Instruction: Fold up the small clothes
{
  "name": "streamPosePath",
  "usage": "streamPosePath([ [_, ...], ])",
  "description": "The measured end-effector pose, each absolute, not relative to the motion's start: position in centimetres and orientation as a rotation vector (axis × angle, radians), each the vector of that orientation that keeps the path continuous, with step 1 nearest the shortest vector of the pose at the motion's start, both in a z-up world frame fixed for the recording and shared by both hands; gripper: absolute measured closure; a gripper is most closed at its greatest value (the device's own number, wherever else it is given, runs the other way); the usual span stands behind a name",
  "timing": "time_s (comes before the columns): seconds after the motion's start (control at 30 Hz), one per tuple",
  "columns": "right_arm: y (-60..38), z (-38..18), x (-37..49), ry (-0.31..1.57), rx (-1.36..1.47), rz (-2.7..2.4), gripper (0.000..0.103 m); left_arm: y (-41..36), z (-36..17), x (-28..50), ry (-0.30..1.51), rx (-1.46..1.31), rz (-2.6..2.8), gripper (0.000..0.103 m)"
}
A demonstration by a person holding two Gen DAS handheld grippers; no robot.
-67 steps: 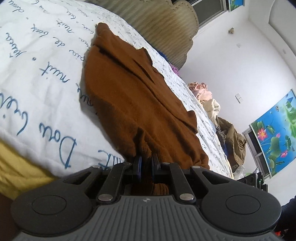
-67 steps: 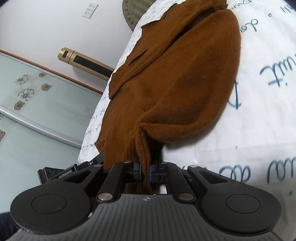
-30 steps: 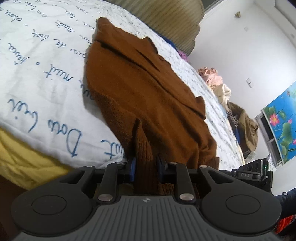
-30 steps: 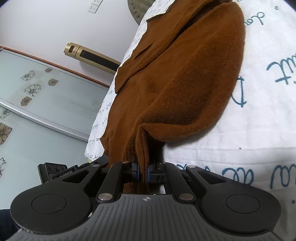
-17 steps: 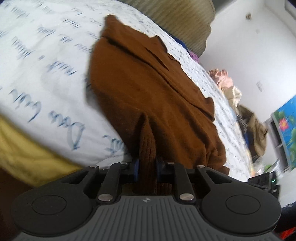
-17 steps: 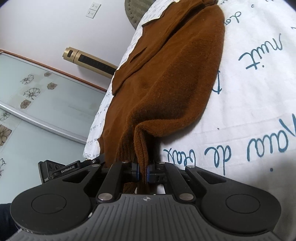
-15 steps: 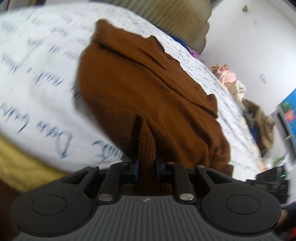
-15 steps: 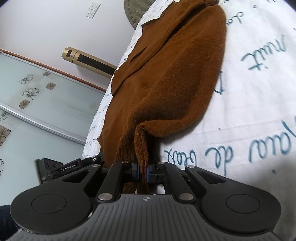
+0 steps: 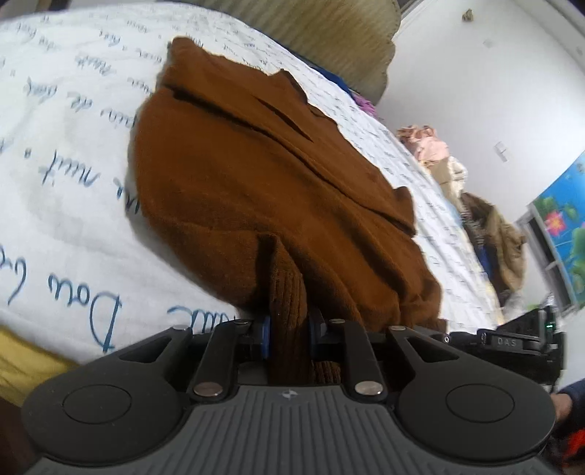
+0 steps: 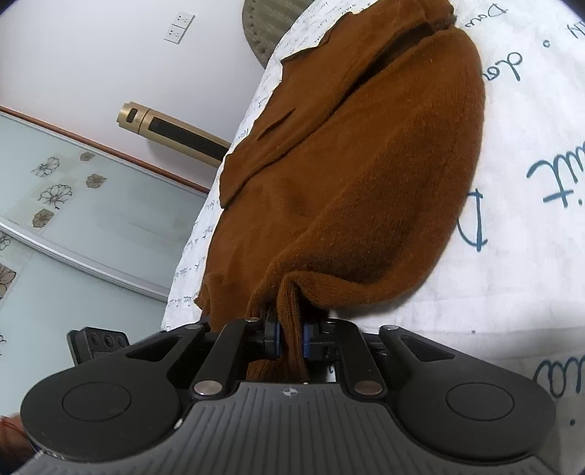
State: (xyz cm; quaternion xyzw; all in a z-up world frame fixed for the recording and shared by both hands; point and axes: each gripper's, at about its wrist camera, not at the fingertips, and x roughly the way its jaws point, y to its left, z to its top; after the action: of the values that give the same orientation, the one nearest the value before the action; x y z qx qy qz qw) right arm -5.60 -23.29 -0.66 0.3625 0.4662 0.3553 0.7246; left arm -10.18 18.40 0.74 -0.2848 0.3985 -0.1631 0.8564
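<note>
A brown knit sweater point(image 9: 256, 175) lies spread on a white bedsheet point(image 9: 73, 182) printed with blue handwriting. Its ribbed hem hangs over the bed's near edge. My left gripper point(image 9: 289, 336) has one hem corner pinched between its blue pads, and its jaws are opening slightly with the fabric still filling the gap. In the right wrist view the same sweater point(image 10: 365, 164) runs away up the sheet point(image 10: 530, 146). My right gripper point(image 10: 290, 339) grips the other hem corner, and its jaws are opening with the knit still touching both pads.
A padded headboard point(image 9: 321, 29) stands at the far end of the bed. A heap of clothes point(image 9: 486, 234) lies beyond the bed's right side under a lotus poster point(image 9: 563, 226). A gold tower unit point(image 10: 172, 135) and glass doors point(image 10: 73, 219) stand to the left.
The right jaws have widened a little around the hem fold. The hem stays between the left pads, and the left view has shifted slightly across the bed.
</note>
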Motion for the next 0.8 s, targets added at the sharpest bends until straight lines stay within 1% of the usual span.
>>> streamPosePath([
  [0.03,-23.4,-0.8,-5.7,1.031,0.817,0.797,0.077,18.9,0.4,-10.3,0.838,-0.624,-0.370,0.082],
  [0.07,-23.5,-0.9,-5.7,1.033,0.839,0.810,0.067,19.4,0.1,-10.4,0.837,-0.663,-0.391,0.080],
  [0.1,-23.6,-1.0,-5.8,1.026,0.867,0.827,0.058,20.0,-0.2,-10.4,0.837,-0.711,-0.415,0.074],
  [0.13,-23.8,-1.0,-5.9,1.017,0.885,0.844,0.053,20.4,-0.5,-10.4,0.835,-0.747,-0.445,0.071],
  [0.17,-23.9,-0.8,-6.0,1.010,0.891,0.858,0.046,20.7,-0.6,-10.4,0.828,-0.771,-0.472,0.063],
  [0.2,-23.9,-0.6,-6.1,1.004,0.889,0.866,0.039,20.9,-0.6,-10.6,0.816,-0.784,-0.494,0.059],
  [0.27,-23.7,-0.1,-6.3,0.996,0.870,0.882,0.033,20.5,-0.4,-10.7,0.794,-0.778,-0.539,0.036],
  [0.3,-23.5,0.0,-6.3,0.997,0.855,0.885,0.033,19.9,-0.1,-10.7,0.784,-0.765,-0.553,0.026],
  [0.33,-23.4,0.0,-6.3,0.999,0.841,0.882,0.033,19.5,0.1,-10.8,0.778,-0.744,-0.556,0.024],
  [0.43,-23.2,0.2,-6.2,0.996,0.825,0.878,0.035,18.0,0.6,-10.6,0.783,-0.673,-0.513,0.023],
  [0.53,-23.4,0.2,-6.5,1.005,0.824,0.870,0.038,17.5,1.2,-10.3,0.821,-0.631,-0.511,0.024],
  [0.57,-23.7,0.2,-6.6,1.007,0.828,0.870,0.039,17.6,1.3,-10.3,0.837,-0.635,-0.517,0.027],
  [0.6,-24.0,0.3,-6.8,1.008,0.830,0.869,0.039,17.7,1.3,-10.2,0.853,-0.642,-0.523,0.036],
  [0.63,-24.2,0.3,-6.9,1.010,0.829,0.869,0.039,17.8,1.2,-10.0,0.872,-0.649,-0.527,0.042],
  [0.67,-24.3,0.2,-7.0,1.010,0.828,0.877,0.038,17.9,1.0,-9.7,0.899,-0.658,-0.527,0.057],
  [0.7,-24.3,0.1,-6.9,1.011,0.826,0.889,0.038,18.0,0.7,-9.4,0.921,-0.674,-0.529,0.074],
  [0.77,-24.0,-0.1,-6.7,1.004,0.813,0.912,0.040,17.7,-0.4,-8.8,0.958,-0.692,-0.531,0.088],
  [0.8,-23.7,-0.1,-6.7,0.998,0.797,0.910,0.052,17.6,-0.7,-8.9,0.951,-0.695,-0.527,0.089],
])
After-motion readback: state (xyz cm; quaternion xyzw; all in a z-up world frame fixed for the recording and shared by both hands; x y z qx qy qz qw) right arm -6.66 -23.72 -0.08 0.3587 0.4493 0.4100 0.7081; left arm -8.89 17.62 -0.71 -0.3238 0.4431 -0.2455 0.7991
